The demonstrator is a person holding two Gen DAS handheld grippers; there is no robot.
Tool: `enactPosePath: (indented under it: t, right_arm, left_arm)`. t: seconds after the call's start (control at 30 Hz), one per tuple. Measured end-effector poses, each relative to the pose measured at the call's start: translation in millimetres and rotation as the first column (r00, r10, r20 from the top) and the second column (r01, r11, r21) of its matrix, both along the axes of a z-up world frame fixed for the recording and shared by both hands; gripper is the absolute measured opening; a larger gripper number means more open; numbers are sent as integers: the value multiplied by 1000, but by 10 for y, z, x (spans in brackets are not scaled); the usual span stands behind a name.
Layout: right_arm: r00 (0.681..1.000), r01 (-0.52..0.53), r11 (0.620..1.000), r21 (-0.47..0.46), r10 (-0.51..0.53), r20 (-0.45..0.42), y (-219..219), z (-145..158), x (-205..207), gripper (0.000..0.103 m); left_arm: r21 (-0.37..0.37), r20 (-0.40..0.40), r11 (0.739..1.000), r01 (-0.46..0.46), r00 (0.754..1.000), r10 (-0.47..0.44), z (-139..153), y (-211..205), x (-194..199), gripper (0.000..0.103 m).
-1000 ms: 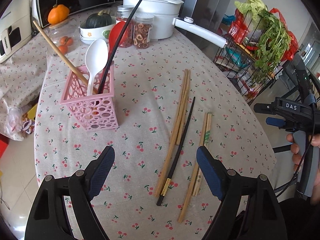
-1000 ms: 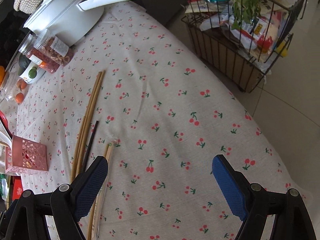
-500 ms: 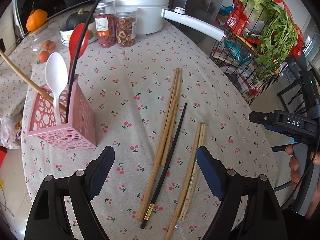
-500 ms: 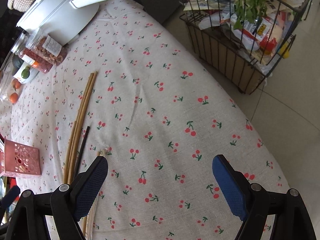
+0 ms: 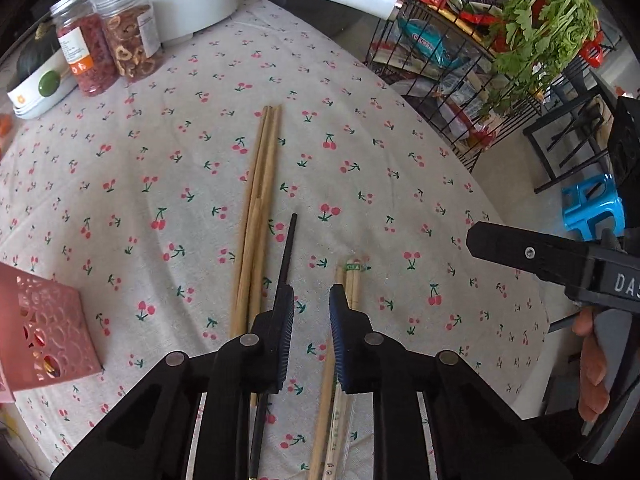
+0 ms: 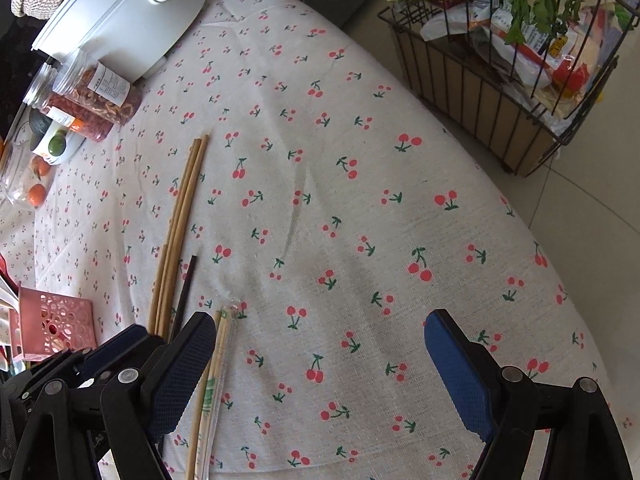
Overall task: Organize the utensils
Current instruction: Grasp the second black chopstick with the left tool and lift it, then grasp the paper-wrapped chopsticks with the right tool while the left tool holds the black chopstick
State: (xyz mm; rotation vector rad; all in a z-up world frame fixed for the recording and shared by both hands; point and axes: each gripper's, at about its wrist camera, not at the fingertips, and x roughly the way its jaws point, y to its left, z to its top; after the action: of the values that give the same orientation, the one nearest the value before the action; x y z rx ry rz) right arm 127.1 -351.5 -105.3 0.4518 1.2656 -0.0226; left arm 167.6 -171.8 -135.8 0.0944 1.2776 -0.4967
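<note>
the left tool (image 5: 311, 304) has just dropped over the chopsticks, its jaws closing to a narrow gap with bare cloth between them. the black chopstick (image 5: 289, 245) lies just outside its left pad, so no grip yet. the right tool (image 6: 320, 376) hangs wide open, empty.

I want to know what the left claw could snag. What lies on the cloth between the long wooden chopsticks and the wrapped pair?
One black chopstick lies between the long wooden chopsticks and the wrapped pair, clearest in the left wrist view.
</note>
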Motion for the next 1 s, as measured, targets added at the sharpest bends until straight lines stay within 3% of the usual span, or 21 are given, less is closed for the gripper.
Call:
enactPosePath:
  t: [0.2, 0.23, 0.33, 0.43, 0.53, 0.77, 0.9, 1.0]
  right_arm:
    - [1000, 13, 1000, -5, -13, -6, -116, -23, -11, 89]
    - [1000, 18, 1000, -9, -18, -8, -143, -26, -16, 89]
    - [999, 30, 1000, -10, -30, -13, -211, -42, -34, 89]
    - [999, 37, 999, -5, -37, -20, -238, -56, -47, 89]
    - [999, 37, 999, -6, -38, -28, -215, -70, -55, 89]
    - [999, -35, 999, -6, 34, -40, 72, -135, -36, 89]
    - [994, -86, 996, 39, 88, -65, 308, -301, -4, 89]
    - [986, -145, 989, 41, 147, -78, 487, -387, 23, 83]
  left_arm:
    - [135, -21, 991, 8, 1000, -5, -214, -168, 198, 17]
    - [146, -53, 989, 1, 999, 7, -267, -161, 225, 16]
    - [145, -52, 989, -2, 999, 10, -242, -152, 243, 15]
    - [165, -39, 986, -17, 999, 23, -232, -104, 237, 6]
    - [120, -46, 990, -69, 996, 75, -183, 39, 197, 5]
    - [63, 55, 996, -61, 997, 57, 276, 469, -320, 5]
    - [20, 108, 997, -73, 992, 71, 482, 738, -622, 5]
    - [3, 144, 996, -84, 986, 83, 538, 899, -804, 5]
